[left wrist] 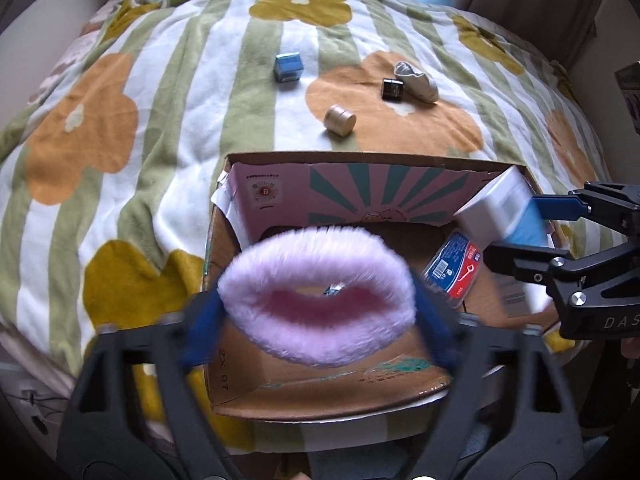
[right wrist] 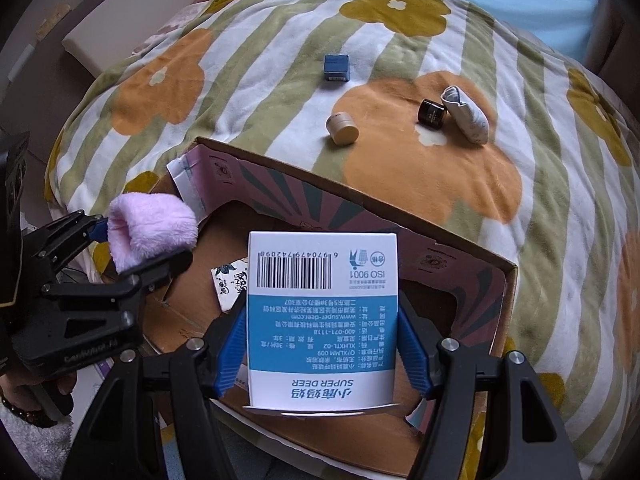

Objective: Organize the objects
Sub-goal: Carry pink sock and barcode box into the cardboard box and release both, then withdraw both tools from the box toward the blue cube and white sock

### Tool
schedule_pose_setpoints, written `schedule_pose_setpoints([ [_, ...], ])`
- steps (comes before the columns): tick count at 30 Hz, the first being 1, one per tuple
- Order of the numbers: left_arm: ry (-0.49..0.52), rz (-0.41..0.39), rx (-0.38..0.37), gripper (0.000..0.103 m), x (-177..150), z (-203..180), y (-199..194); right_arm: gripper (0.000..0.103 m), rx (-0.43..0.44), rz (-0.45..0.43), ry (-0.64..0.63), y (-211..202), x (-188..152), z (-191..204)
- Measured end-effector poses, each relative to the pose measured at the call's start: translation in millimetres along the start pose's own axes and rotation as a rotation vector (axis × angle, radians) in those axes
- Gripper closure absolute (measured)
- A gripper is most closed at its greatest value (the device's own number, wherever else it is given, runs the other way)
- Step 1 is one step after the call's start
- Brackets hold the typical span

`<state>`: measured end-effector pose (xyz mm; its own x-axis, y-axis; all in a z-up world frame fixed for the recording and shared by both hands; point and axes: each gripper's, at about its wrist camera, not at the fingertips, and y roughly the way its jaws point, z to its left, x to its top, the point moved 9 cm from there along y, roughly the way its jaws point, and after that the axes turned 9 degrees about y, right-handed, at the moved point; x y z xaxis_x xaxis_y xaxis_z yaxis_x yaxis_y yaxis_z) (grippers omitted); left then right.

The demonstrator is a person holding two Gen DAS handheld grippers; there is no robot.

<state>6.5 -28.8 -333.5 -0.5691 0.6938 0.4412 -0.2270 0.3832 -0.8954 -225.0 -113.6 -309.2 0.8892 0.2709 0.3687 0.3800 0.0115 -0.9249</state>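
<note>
Your left gripper (left wrist: 318, 312) is clamped on the pink fluffy ring (left wrist: 316, 292), a blue pad pressing it from each side, and you hold it over the near half of the open cardboard box (left wrist: 320, 400). In the right wrist view that same ring (right wrist: 150, 226) sits at 9 o'clock, above the box's left wall.

Your right gripper (right wrist: 322, 346) grips the white and blue carton (right wrist: 322, 320) by its two sides, barcode end pointing away from you, above the box (right wrist: 472, 268) interior. From the left wrist view the carton (left wrist: 500, 208) hangs at 3 o'clock over the box's far right corner.

Inside the box, a flat red and blue packet (left wrist: 454, 266) lies on the floor toward the right, and a small patterned packet (right wrist: 230, 286) lies just left of the carton.

Beyond the box's far wall, on the flowered blanket (left wrist: 120, 160) of the bed, a tan round tin (left wrist: 340, 119) rests on its side at 12 o'clock. Further out at 1 o'clock a small black jar (left wrist: 393, 89) touches a rolled grey sock (left wrist: 416, 80). At 11 o'clock, well apart from these, stands a small blue box (left wrist: 287, 66).
</note>
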Motion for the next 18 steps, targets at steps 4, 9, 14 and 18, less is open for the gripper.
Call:
schedule_pose_setpoints([
  [4,0.040,-0.018,0.011,0.001,1.8,-1.5,-6.3,0.016,0.022,-0.021,0.031,-0.1,1.3,-4.2],
  [9,0.036,-0.029,-0.002,0.001,0.9,-2.4,-12.5,0.015,0.040,-0.018,0.076,-4.2,-2.9,-13.9],
  [14,0.022,-0.033,-0.015,0.001,0.0,-1.9,-14.9,0.015,0.042,-0.018,0.095,-8.3,-3.9,-20.3],
  [18,0.021,-0.034,-0.013,0.001,1.2,-0.1,-15.2,0.015,0.045,-0.021,0.101,-10.5,-2.3,-22.9],
])
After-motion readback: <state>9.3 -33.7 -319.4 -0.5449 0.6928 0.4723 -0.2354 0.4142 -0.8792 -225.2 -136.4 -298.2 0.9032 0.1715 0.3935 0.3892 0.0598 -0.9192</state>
